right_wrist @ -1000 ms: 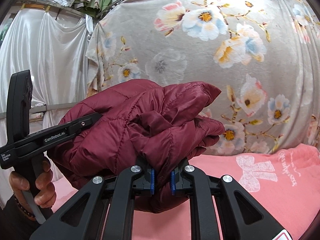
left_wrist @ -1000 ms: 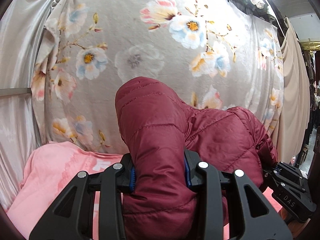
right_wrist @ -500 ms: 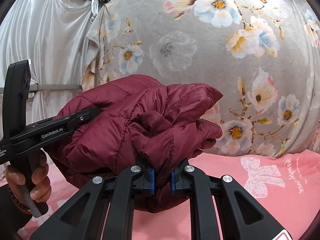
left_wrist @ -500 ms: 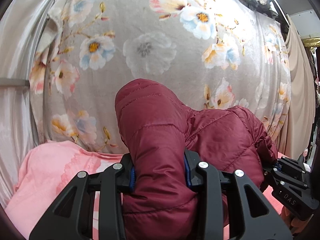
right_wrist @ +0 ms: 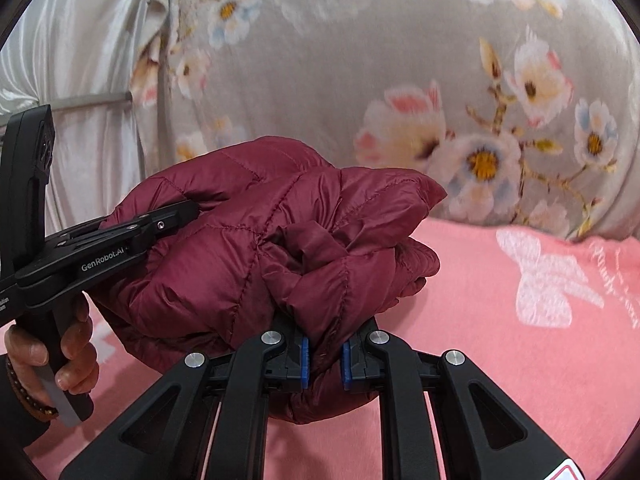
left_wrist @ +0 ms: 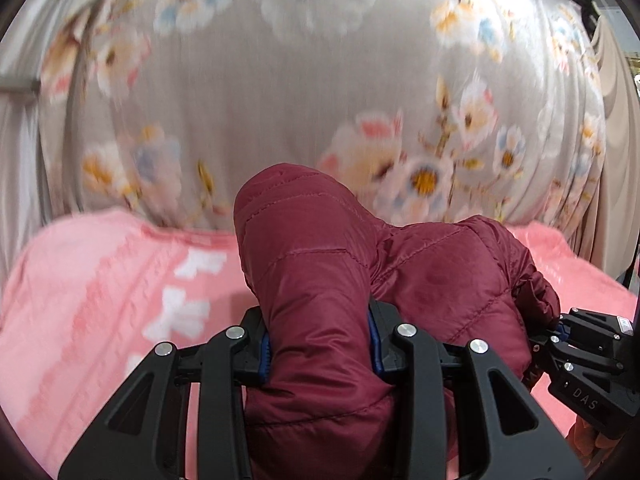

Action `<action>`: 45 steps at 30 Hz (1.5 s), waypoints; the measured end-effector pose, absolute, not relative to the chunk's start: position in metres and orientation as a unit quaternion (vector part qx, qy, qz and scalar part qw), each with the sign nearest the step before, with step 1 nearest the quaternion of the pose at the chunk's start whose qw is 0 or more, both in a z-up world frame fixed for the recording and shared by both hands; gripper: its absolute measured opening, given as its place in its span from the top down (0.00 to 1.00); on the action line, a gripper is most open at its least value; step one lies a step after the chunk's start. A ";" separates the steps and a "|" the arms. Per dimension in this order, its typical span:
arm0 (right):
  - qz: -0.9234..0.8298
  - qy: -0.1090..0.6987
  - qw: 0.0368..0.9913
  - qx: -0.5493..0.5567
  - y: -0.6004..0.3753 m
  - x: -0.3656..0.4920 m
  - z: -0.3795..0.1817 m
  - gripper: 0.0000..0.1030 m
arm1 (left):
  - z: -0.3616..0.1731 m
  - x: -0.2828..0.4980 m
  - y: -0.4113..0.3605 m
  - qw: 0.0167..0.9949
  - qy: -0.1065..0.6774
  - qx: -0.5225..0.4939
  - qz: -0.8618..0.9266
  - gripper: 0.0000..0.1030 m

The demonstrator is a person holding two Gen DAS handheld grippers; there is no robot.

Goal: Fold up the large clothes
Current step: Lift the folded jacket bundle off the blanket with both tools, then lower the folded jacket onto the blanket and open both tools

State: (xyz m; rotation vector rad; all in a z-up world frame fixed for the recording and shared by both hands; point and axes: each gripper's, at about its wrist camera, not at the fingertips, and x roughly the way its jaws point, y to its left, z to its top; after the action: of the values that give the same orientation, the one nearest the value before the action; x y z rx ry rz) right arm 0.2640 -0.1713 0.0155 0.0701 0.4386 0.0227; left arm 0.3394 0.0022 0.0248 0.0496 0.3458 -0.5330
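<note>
A dark red quilted puffer jacket (left_wrist: 320, 280) is bunched into a thick bundle and held between both grippers above a pink blanket (left_wrist: 100, 300). My left gripper (left_wrist: 319, 354) is shut on a thick fold of the jacket. My right gripper (right_wrist: 324, 354) is shut on a narrower fold of the same jacket (right_wrist: 260, 264). The left gripper also shows in the right wrist view (right_wrist: 120, 240), clamped on the bundle's left side, with a hand on its handle. The right gripper shows at the right edge of the left wrist view (left_wrist: 560, 334).
A grey floral cloth (right_wrist: 360, 60) hangs as a backdrop behind the pink blanket (right_wrist: 520, 340). Pale satin curtains (right_wrist: 80, 48) hang at the left, with a metal rail (right_wrist: 92, 100). Beige curtains (left_wrist: 616, 160) hang at the right.
Both grippers have come down with the jacket bundle: the floral cloth has risen in both views and more pink blanket shows. Both grips are unchanged.
</note>
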 end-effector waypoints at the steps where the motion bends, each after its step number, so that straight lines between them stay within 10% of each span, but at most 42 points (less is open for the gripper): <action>1: 0.014 0.237 0.970 0.045 -0.173 0.267 0.004 0.88 | 0.016 0.343 0.001 0.947 0.183 0.027 -0.262 0.67; 9: 0.031 0.346 0.928 0.137 -0.182 0.268 -0.044 0.87 | -0.033 0.351 0.003 0.939 0.248 0.049 -0.234 0.58; 15: 0.065 0.374 0.878 0.290 -0.221 0.237 -0.057 0.64 | -0.048 0.352 0.029 0.918 0.349 0.019 -0.187 0.24; 20: 0.054 0.366 0.869 0.329 -0.243 0.192 -0.034 0.58 | -0.025 0.337 0.059 0.898 0.410 -0.032 -0.157 0.23; 25: 0.006 0.332 0.925 0.182 -0.202 0.204 0.040 0.90 | 0.018 0.330 0.045 0.908 0.402 -0.021 -0.115 0.23; 45: -0.065 0.434 0.887 0.143 -0.196 0.316 -0.060 0.97 | -0.042 0.384 -0.010 0.893 0.447 0.025 -0.039 0.18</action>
State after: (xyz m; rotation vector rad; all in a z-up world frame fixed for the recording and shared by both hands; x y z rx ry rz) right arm 0.3163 -0.1959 -0.0598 0.2967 0.9025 -0.1345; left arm 0.3841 -0.0098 -0.0417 0.0523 0.9267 -0.0799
